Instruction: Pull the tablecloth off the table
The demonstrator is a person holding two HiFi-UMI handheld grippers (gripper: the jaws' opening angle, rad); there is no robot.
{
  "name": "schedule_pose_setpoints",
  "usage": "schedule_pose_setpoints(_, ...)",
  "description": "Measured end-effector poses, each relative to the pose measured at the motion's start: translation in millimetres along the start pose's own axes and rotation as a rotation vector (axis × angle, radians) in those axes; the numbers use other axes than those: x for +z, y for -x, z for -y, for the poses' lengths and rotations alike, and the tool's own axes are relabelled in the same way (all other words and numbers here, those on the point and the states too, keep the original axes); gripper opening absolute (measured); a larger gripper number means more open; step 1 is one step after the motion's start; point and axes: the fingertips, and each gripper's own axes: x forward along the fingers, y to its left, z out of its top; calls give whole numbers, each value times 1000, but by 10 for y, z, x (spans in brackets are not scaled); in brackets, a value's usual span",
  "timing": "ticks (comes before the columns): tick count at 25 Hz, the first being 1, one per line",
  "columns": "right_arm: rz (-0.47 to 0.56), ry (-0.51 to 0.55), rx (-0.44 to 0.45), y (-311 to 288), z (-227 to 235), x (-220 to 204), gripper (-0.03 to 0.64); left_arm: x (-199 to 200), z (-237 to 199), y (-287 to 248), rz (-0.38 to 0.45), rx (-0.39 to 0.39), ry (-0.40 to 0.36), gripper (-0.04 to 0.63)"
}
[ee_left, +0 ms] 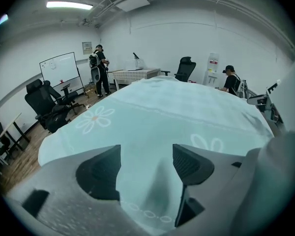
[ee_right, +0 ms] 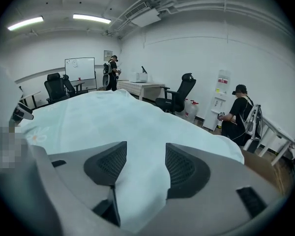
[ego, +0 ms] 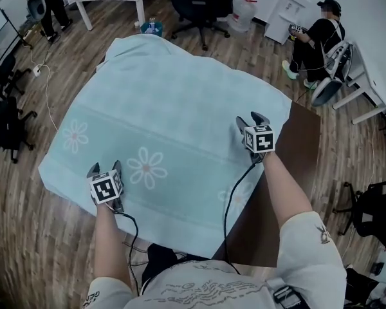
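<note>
Turquoise fabric, pale, soft and faintly creased, is seen from above. The tablecloth (ego: 174,121) is spread over nearly the whole table (ego: 303,166), its edges hanging limply down the sides, and only one brown corner of the table is bare, at the right. White daisy prints (ego: 147,167) are scattered across the cloth.

The left gripper (ego: 105,168) is held over the near edge of the tablecloth, at the left. The right gripper (ego: 251,120) is held over the cloth close to the bare corner. Both are angled downward at the fabric.

In each gripper view the two grey jaws, faced with dark ribbed pads (ee_left: 101,173), are seen standing wide apart. Cloth shows in the gap but is not pinched, so nothing is gripped yet.

The placement is judged to be a setup for grasping: two well-spaced holds on the near side would allow the limp sheet to be drawn off evenly rather than bunched to one side.
</note>
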Motion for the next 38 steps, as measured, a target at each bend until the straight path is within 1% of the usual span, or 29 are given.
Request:
schedule_pose_setpoints(4,-56,25,3,-287,119,-86,252,-52,20,-126,-29,-5,11,328)
schedule_pose_setpoints(6,-85,20,3,-414,173,-137,256,-84,16,-177,-45,-6,16,328)
schedule_pose_setpoints(8,-109,-15,6,-515,240,-183,258,-121,16,-228,-63,-7,19,328)
schedule_pose_setpoints(12,-146,-126,15,-659,383,-263,258,-191,35,-340,-102,-7,30,328)
schedule_pose_setpoints(14,-178,-141,17,-706,413,-331,260,-242,38,-372,-116,-11,47,328)
schedule_pose_setpoints(17,-214,-144,20,-731,419,-363,267,-290,28,-382,-114,-35,115,327)
schedule_pose_setpoints(18,-230,-149,17,-737,420,-358,266,-285,22,-384,-112,-41,126,327)
schedule_pose_setpoints(21,-265,-164,-1,-747,427,-344,265,-266,23,-398,-106,-55,116,327)
schedule_pose_setpoints(24,-274,-170,-8,-732,429,-368,261,-288,30,-393,-98,-63,110,315)
schedule_pose_setpoints(26,-277,-174,-10,-720,390,-369,232,-289,32,-389,-94,-68,107,301)
schedule_pose_setpoints(27,-277,-170,-10,-719,347,-359,198,-282,36,-387,-94,-71,104,296)
schedule_pose_setpoints(29,-283,-142,-25,-728,229,-333,83,-266,59,-383,-97,-79,94,275)
schedule_pose_setpoints(30,-287,-115,-47,-735,176,-324,30,-259,79,-383,-97,-85,88,256)
schedule_pose_setpoints(32,-290,-64,-95,-738,102,-318,15,-260,120,-386,-97,-93,82,224)
schedule_pose_setpoints(33,-289,-56,-100,-732,69,-320,15,-265,137,-384,-97,-94,82,212)
schedule_pose_setpoints(36,-286,-71,-72,-690,-49,-344,15,-280,179,-373,-94,-97,74,166)
schedule_pose_setpoints(38,-287,-84,-58,-648,-146,-388,15,-312,218,-367,-92,-101,65,121)
